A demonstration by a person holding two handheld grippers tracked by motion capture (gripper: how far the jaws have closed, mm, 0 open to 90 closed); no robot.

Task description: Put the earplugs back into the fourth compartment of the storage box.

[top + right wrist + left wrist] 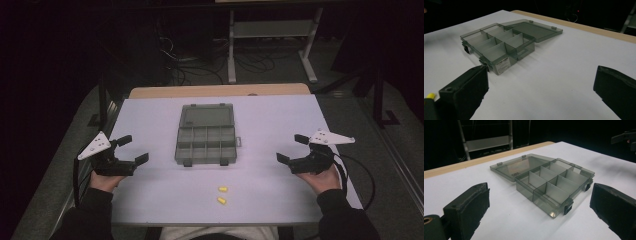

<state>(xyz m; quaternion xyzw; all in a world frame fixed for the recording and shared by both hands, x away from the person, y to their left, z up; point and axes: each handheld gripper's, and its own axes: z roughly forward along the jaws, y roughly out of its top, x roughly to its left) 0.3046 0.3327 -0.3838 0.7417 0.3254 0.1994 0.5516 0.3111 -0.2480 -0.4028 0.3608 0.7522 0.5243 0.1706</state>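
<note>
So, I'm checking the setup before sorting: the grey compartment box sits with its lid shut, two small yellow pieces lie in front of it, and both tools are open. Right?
Not quite: the compartment box has its lid folded open, flat on the table behind it, as the left gripper view shows. The two yellow pieces do lie in front of it, and the left tool and right tool are both open.

Open compartment box (205, 135), two yellow earplugs (222, 195), both grippers empty

Nothing here is legible to me. The grey compartment box (499, 47) carries a small white label (503, 64) on its side wall, seen from my right gripper view, and dark print on its open lid (516, 173), but both are too small and blurred to read.
</note>
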